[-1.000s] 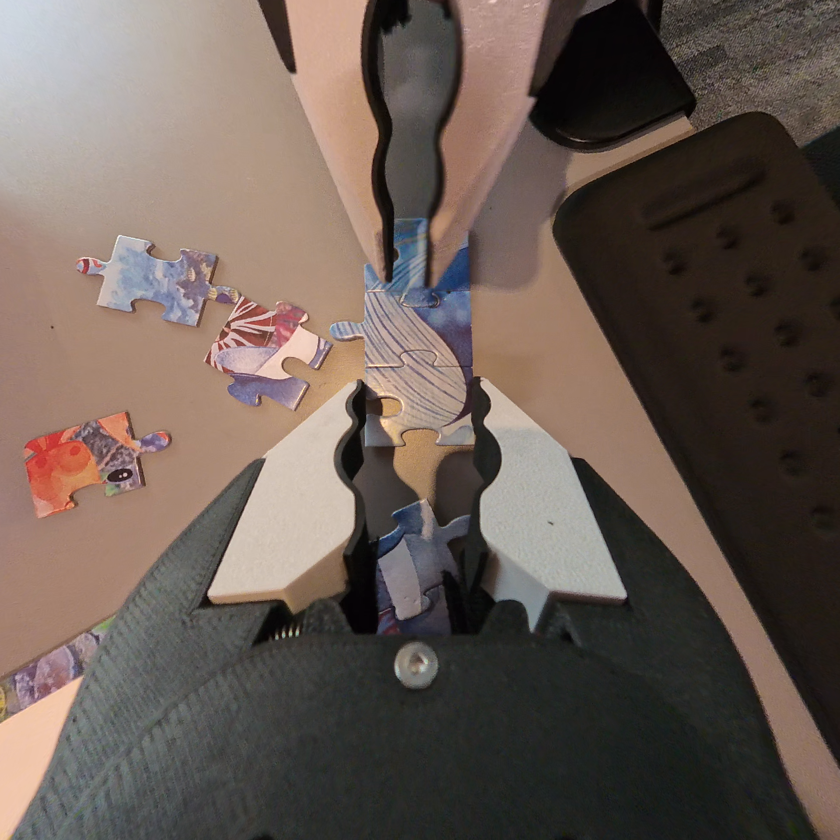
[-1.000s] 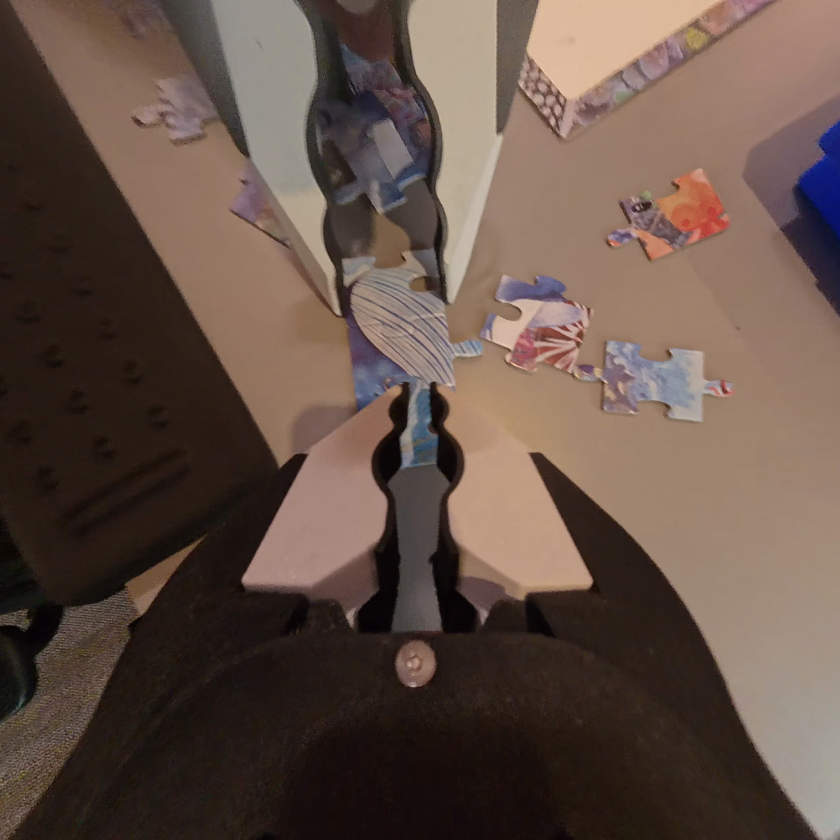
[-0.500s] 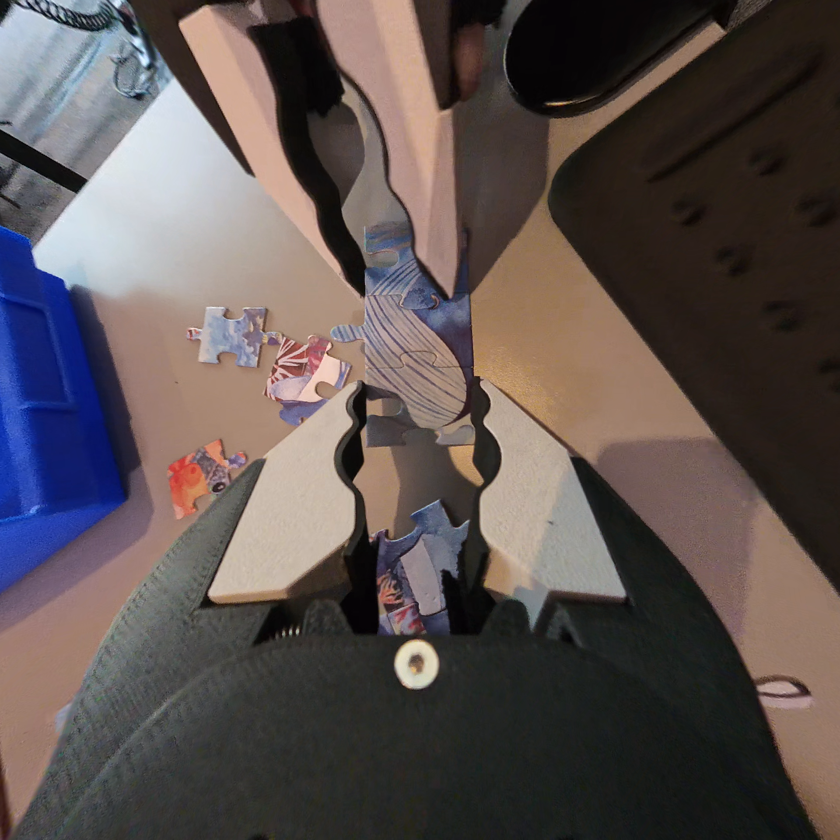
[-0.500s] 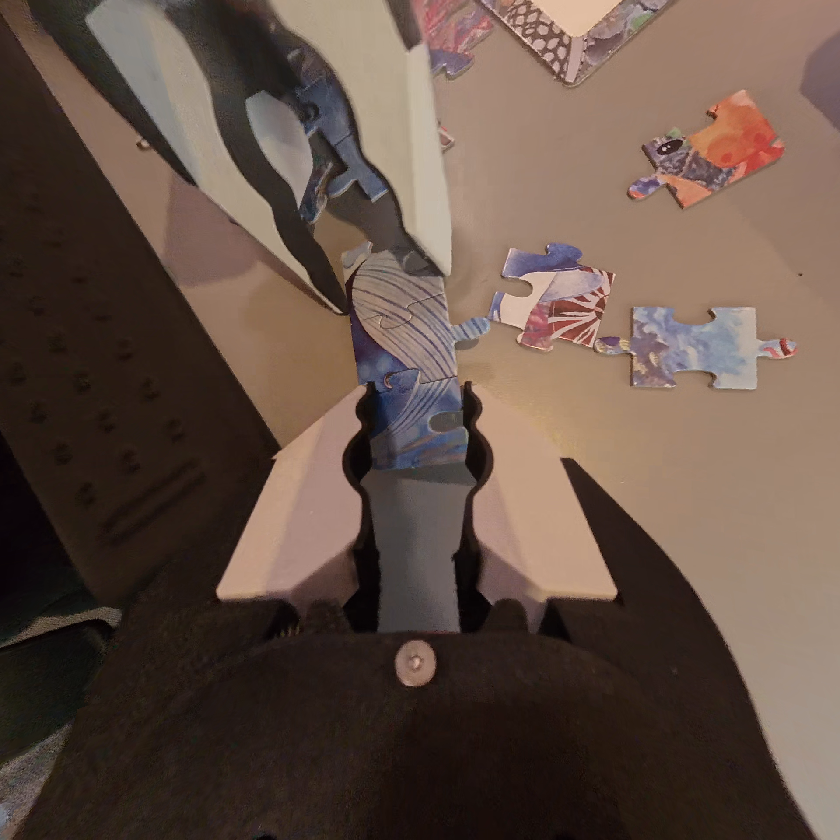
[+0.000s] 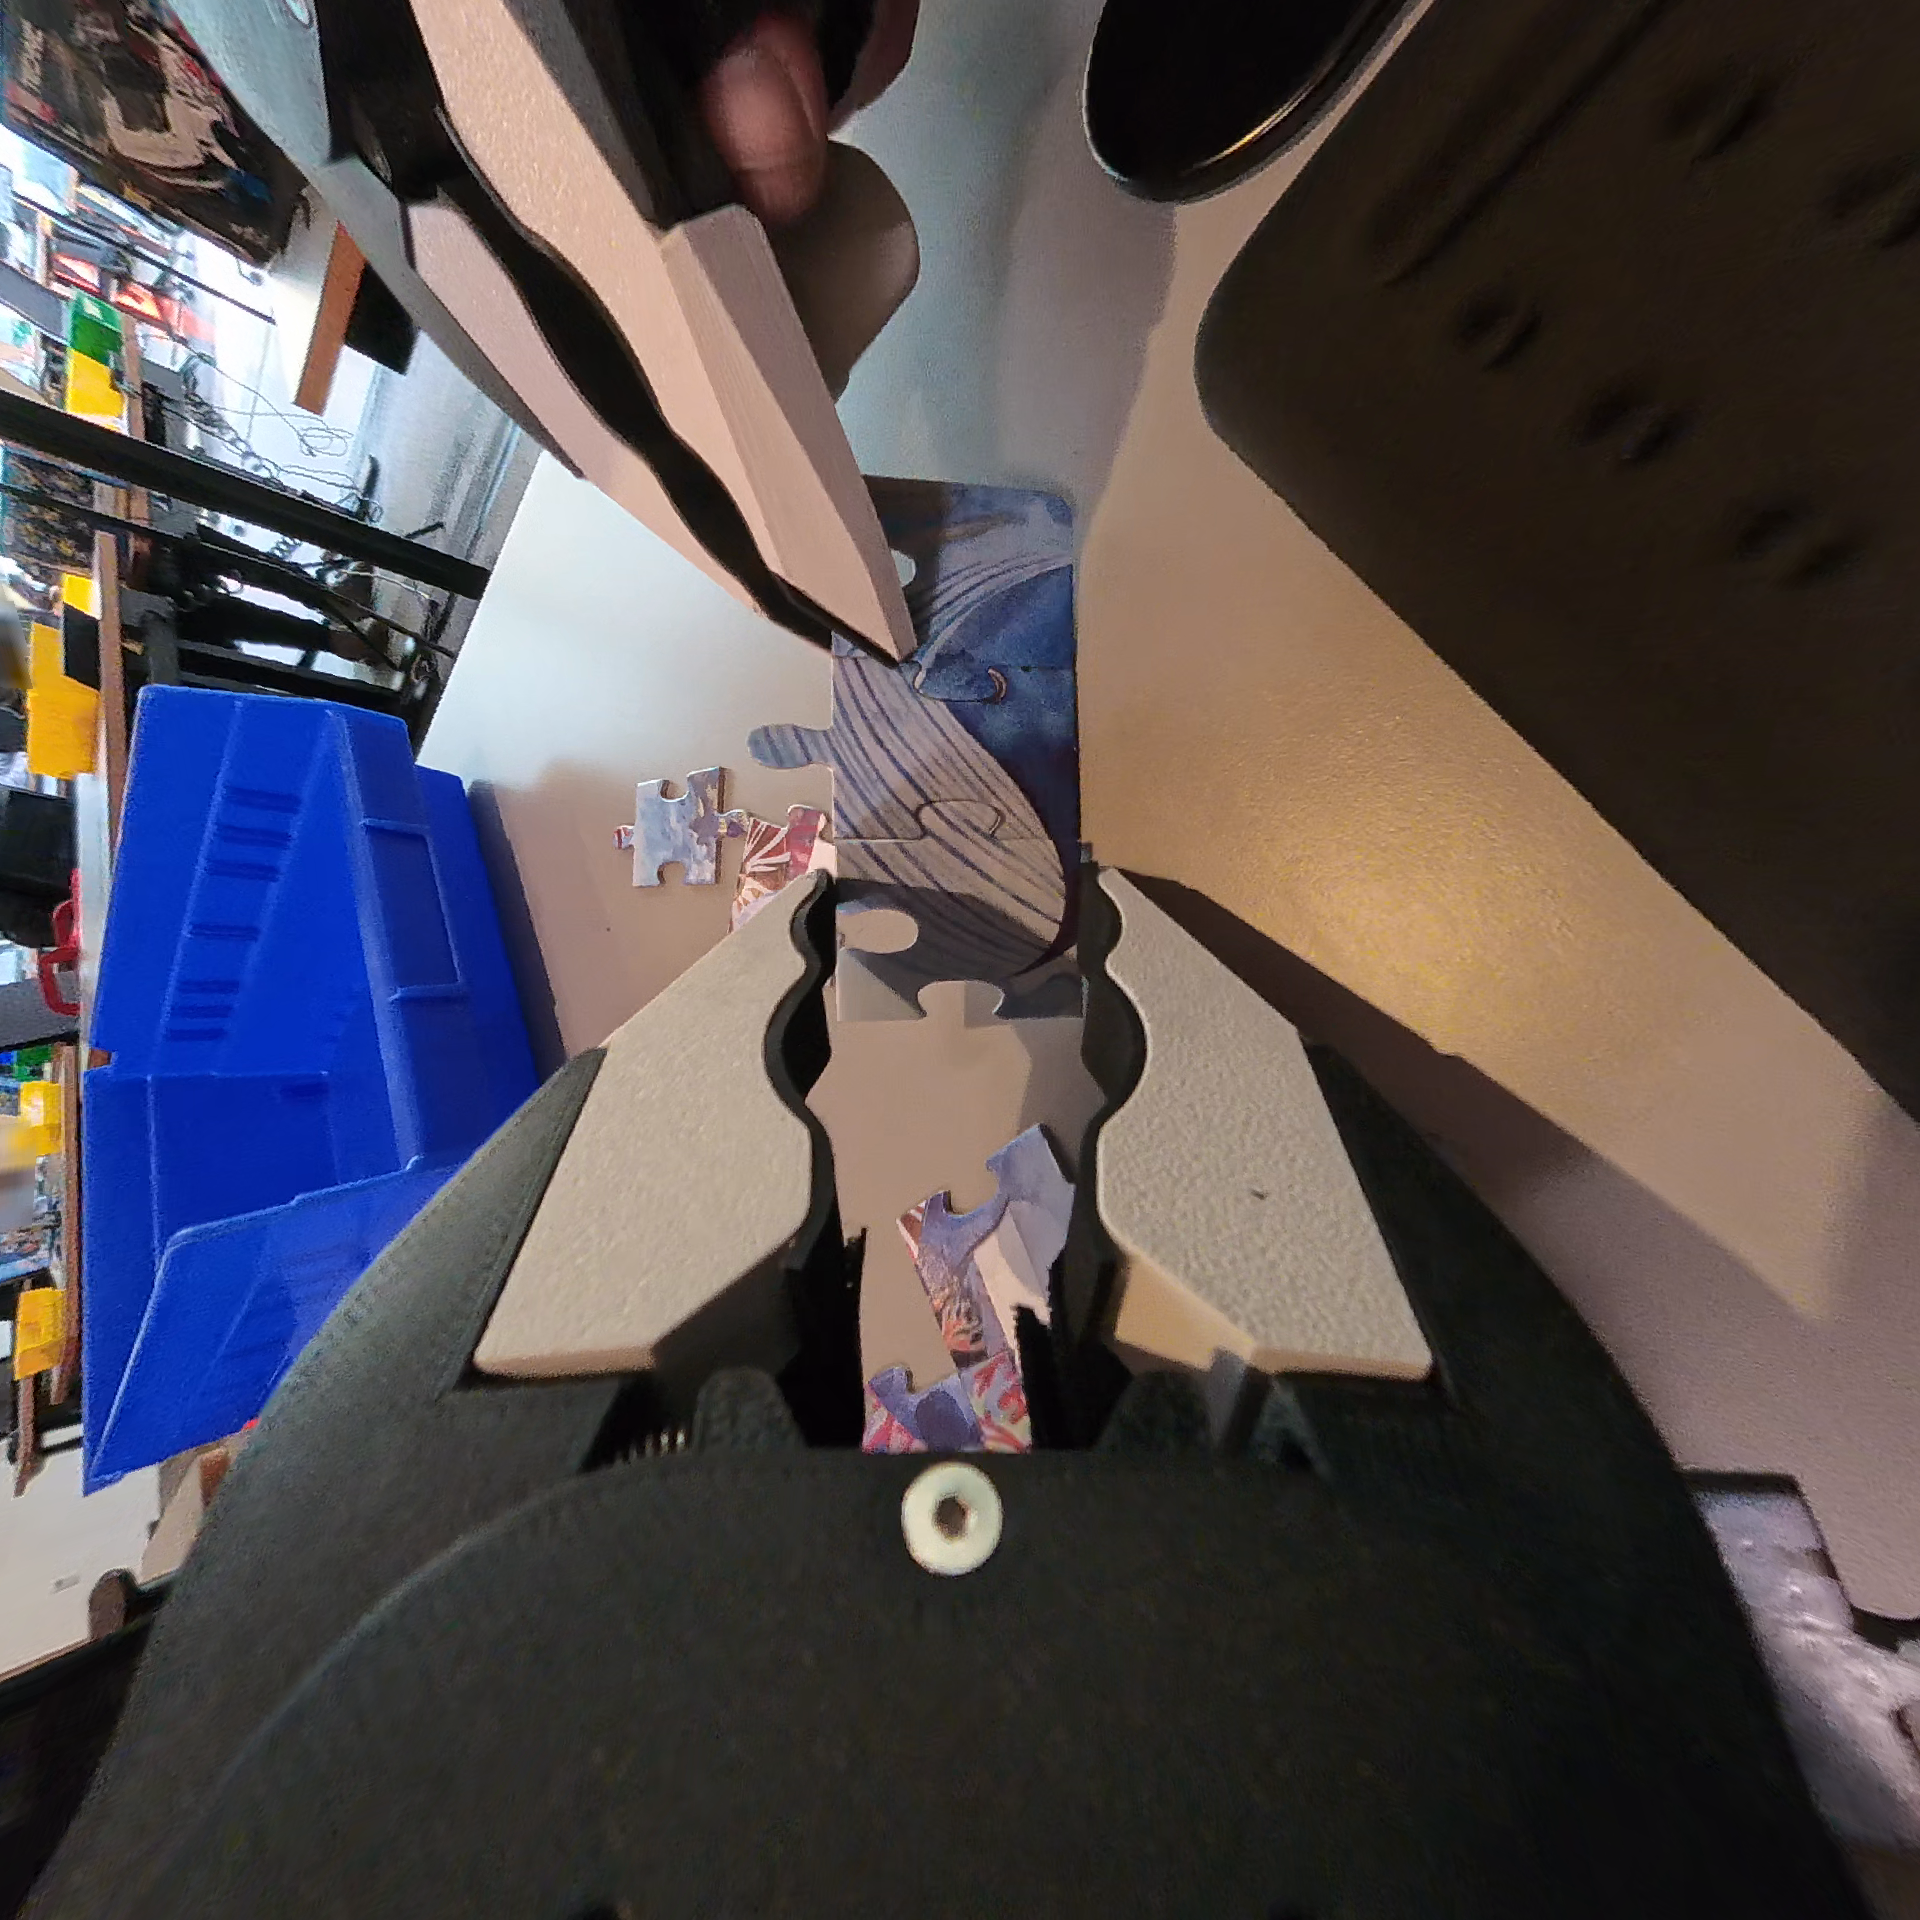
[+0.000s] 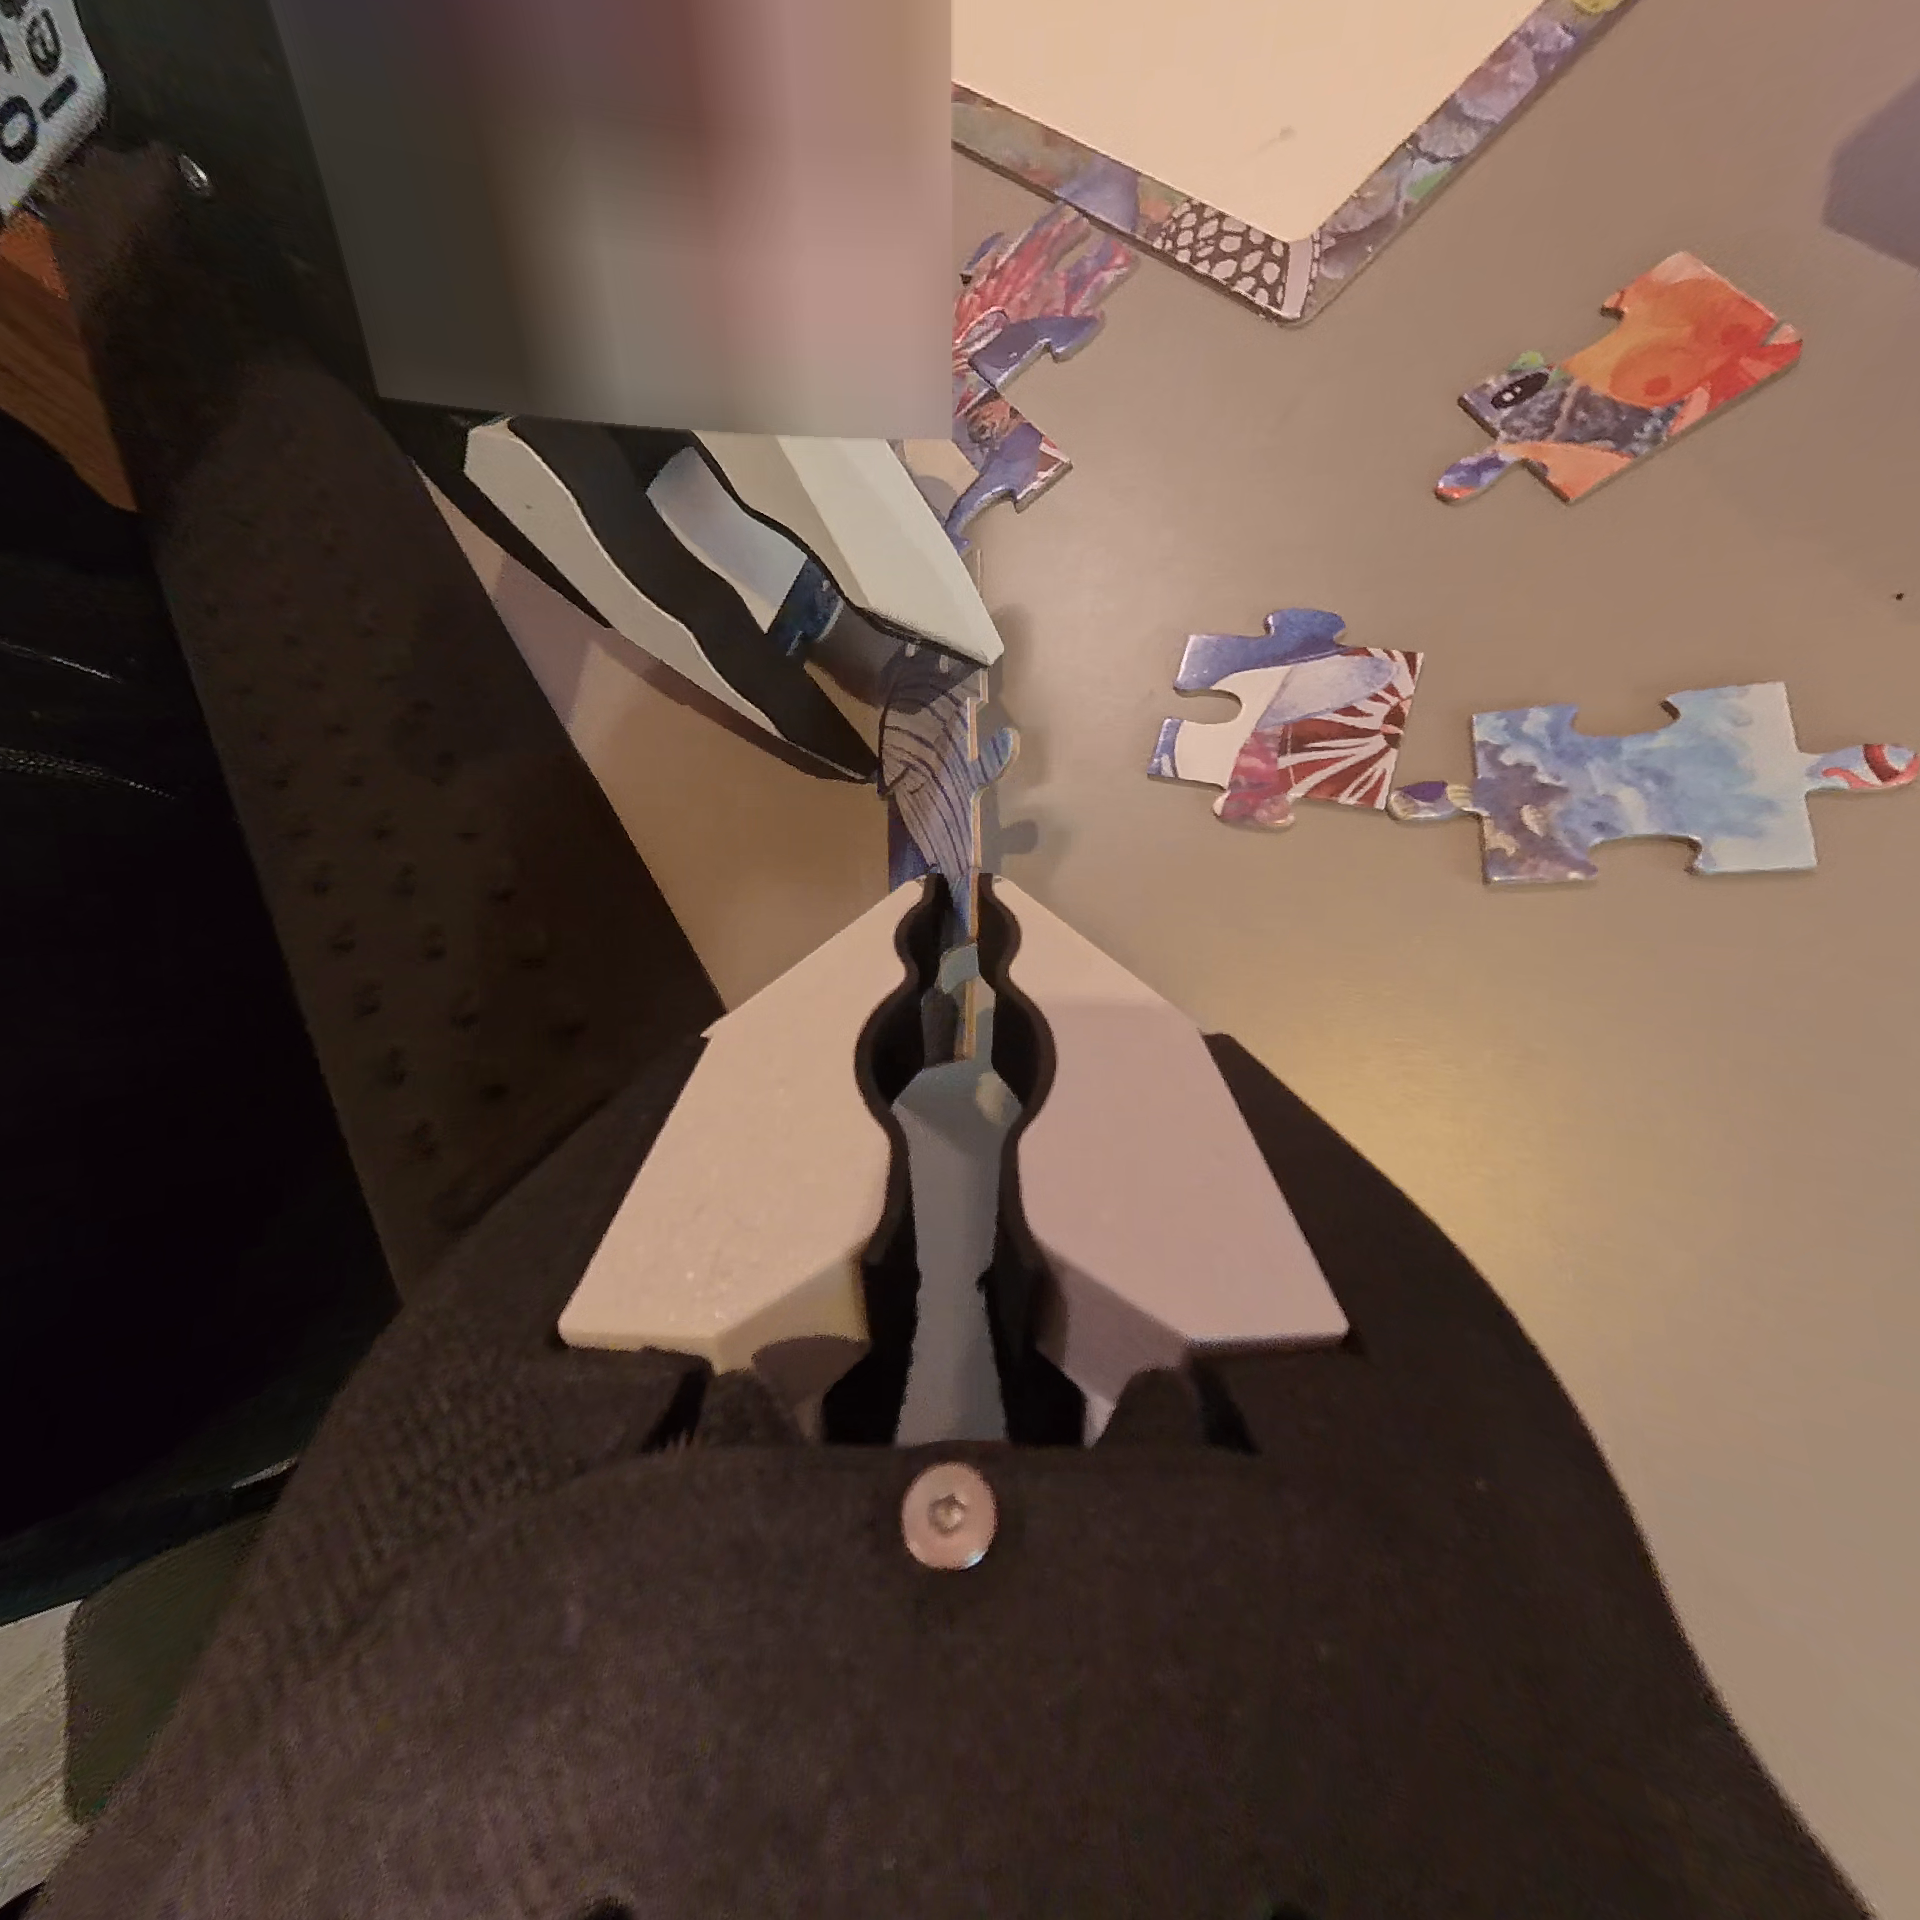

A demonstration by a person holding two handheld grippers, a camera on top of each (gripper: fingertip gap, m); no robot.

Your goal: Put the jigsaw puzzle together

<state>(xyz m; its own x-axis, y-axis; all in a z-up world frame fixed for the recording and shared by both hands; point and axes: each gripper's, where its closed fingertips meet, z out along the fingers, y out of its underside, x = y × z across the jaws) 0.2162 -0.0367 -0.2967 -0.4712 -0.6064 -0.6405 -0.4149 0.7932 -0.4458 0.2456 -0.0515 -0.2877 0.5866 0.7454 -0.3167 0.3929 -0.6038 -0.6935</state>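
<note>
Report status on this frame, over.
Left gripper, right gripper: jaws shut on whale strip. Held above table, tilted on edge. Loose pieces apart, nothing blocking.

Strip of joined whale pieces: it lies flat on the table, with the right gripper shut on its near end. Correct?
Not flat. The right wrist view shows the strip edge-on, raised off the table with its shadow beside it. The right gripper is indeed shut on its near end, and the left gripper holds the far end.
</note>
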